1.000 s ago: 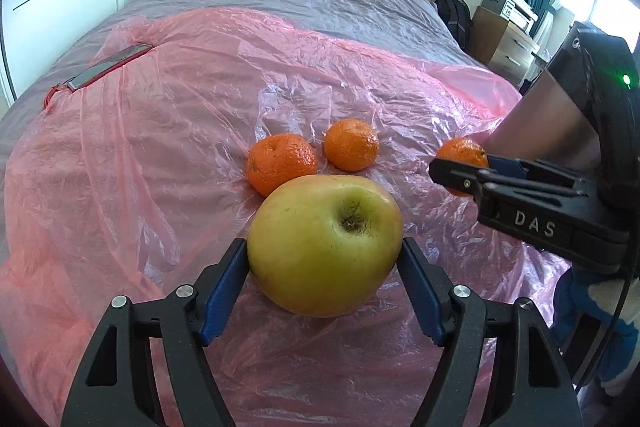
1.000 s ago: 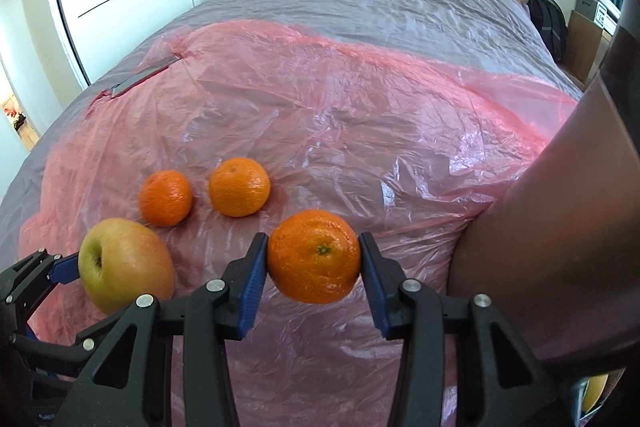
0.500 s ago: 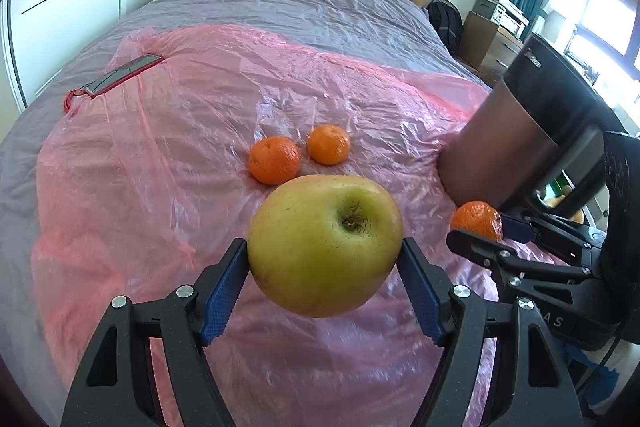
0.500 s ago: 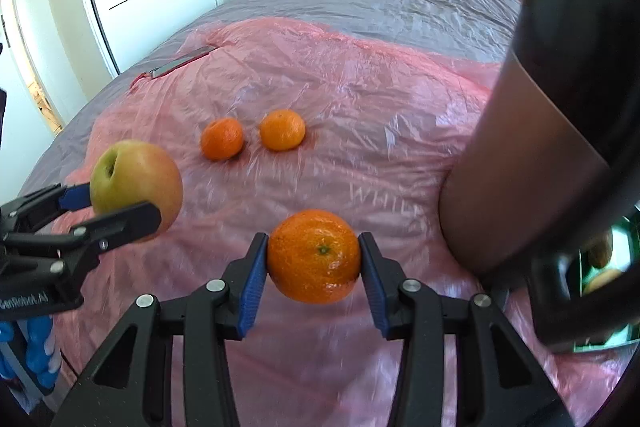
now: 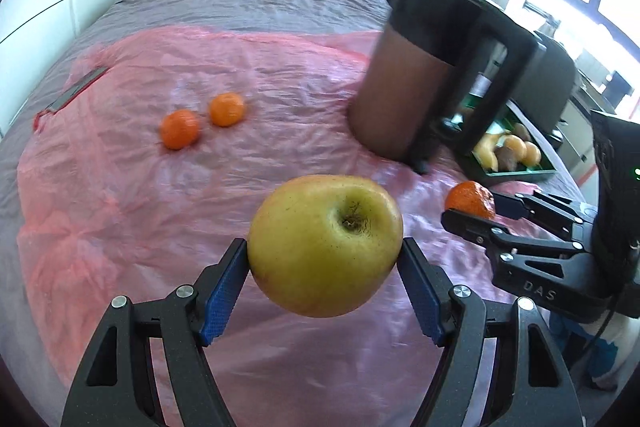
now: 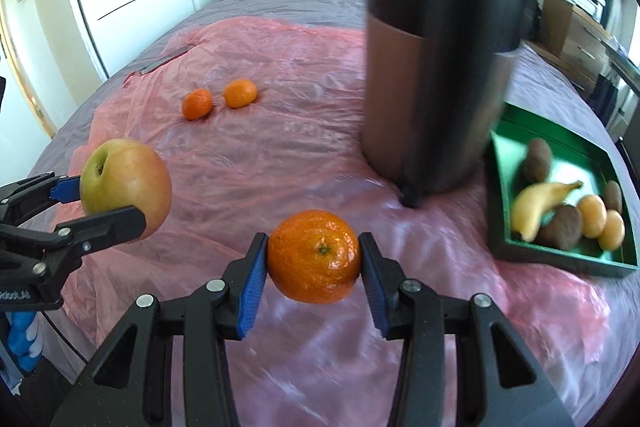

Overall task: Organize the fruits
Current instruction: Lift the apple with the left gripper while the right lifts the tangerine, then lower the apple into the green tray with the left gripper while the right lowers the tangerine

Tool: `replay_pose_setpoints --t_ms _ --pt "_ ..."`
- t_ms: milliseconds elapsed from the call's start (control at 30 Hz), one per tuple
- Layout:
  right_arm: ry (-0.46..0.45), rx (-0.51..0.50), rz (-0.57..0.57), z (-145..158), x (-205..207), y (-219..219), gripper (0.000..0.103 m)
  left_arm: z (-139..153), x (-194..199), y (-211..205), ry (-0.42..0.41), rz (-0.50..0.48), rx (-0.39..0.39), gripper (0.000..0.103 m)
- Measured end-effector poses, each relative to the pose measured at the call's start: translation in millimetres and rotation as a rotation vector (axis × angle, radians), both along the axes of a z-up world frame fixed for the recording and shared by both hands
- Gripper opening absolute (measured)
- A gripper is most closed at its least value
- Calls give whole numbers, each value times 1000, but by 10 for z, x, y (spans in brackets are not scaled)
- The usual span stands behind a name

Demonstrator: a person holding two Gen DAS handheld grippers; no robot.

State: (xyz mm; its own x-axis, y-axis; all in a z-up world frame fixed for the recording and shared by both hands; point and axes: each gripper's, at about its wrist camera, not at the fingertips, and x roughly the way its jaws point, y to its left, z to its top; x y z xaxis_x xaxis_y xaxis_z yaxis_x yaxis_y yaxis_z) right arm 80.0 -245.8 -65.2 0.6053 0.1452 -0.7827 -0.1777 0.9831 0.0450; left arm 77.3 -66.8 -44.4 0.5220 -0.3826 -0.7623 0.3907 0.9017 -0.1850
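Carry step: my left gripper had its jaws clamped on the yellow-green apple, held up off the pink plastic sheet on the bed; my right gripper had its jaws clamped on a mandarin, also in the air. Two more mandarins lay on the sheet, well apart from me, just beside each other. Green tray sat to the right beyond the dark jug, already holding a banana, kiwis and small oranges. Next move, I judged: swing both fruits round the jug and over the tray, lower, let go without knocking the jug or the banana. Writing: "DAS" read on the right gripper's body in the left view; faint whitish letters on the sheet near the jug, too blurred to read.
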Motion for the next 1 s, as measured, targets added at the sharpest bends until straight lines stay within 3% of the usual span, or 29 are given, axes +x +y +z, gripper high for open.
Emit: replay_pose_setpoints --t_ms 533,800,1000 --pt "-58 7 -280 173 -570 -1665 58 246 -285 -1616 -8 -330 -33 70" --pt "-117 -6 -350 268 -357 -2422 58 396 -3 -2581 -26 -419 -85 70" --pt "-152 7 -391 291 -29 -2943 58 397 358 -3152 -61 -423 -96 70"
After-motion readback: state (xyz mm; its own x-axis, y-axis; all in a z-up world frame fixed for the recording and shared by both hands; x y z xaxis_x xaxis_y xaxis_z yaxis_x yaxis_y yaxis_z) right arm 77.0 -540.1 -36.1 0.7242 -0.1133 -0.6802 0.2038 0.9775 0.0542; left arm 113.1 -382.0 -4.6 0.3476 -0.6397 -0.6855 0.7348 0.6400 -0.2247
